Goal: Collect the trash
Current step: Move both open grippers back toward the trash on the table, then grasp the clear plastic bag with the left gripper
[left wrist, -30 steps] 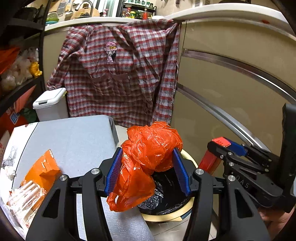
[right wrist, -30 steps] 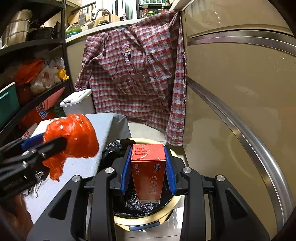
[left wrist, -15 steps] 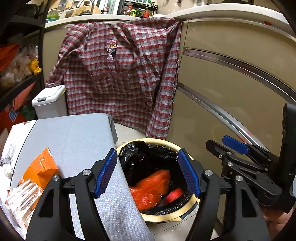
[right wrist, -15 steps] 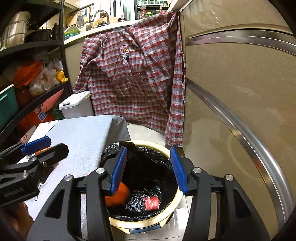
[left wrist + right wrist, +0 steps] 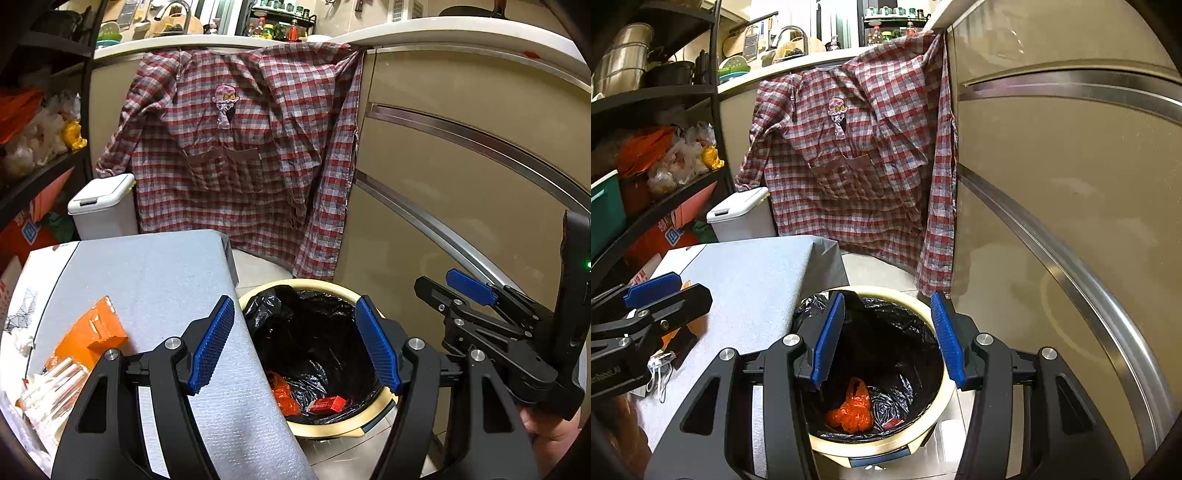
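While both of your tools hang over the bin, each stands apart with nothing between its pads: the left tool and the right tool have both just been opening, and they are empty. Down in the black liner lie one crumpled orange bag and one small red box, side by side at the bottom. What is left, as far as I can judge, sits on the grey counter to the left of the bin: one orange wrapper near the counter's left edge, and a clear packet of white sticks just in front of it, toward the near left corner. The wrapper lies left of your left tool, its long axis slanting from the near left toward the far right. Your left hand is plainly the nearer one; the right tool would have to cross over the left to reach it.
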`<state>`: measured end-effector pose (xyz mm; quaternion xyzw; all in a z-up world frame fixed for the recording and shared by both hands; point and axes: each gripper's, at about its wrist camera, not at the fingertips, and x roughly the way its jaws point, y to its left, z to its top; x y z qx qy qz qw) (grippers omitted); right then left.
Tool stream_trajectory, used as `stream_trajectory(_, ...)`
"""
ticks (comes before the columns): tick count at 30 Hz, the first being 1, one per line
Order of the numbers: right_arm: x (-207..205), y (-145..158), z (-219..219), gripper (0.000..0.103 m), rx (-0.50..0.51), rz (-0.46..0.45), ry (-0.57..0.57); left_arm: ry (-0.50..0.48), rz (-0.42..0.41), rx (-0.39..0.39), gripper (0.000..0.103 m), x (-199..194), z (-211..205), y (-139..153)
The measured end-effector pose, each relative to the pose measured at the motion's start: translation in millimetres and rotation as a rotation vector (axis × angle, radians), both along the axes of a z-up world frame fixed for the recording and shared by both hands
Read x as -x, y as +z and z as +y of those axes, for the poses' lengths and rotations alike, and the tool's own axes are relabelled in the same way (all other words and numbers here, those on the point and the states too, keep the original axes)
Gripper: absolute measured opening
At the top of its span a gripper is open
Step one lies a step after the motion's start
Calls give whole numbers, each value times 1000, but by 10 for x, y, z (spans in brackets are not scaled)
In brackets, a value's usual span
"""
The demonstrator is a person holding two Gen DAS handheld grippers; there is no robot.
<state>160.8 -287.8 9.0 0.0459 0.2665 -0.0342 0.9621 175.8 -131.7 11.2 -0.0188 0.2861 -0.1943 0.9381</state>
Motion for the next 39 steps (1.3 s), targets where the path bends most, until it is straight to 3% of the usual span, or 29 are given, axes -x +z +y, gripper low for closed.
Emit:
stream_trajectory(14, 169, 172, 332, 50, 4, -59, 28, 57, -44, 6, 67, 242, 518, 213)
stream_trajectory(24, 274, 300, 967, 33, -15, -112, 137, 186, -73, -19, 67, 590, 1338, 292)
stream_trajectory(32, 270, 268, 1513, 26, -89, -97, 256, 317, -56, -42, 66, 823, 2053, 212)
stream_trajectory(39, 270, 139, 2073, 26, -95, -70, 388, 401, 19, -49, 66, 923, 2483, -55)
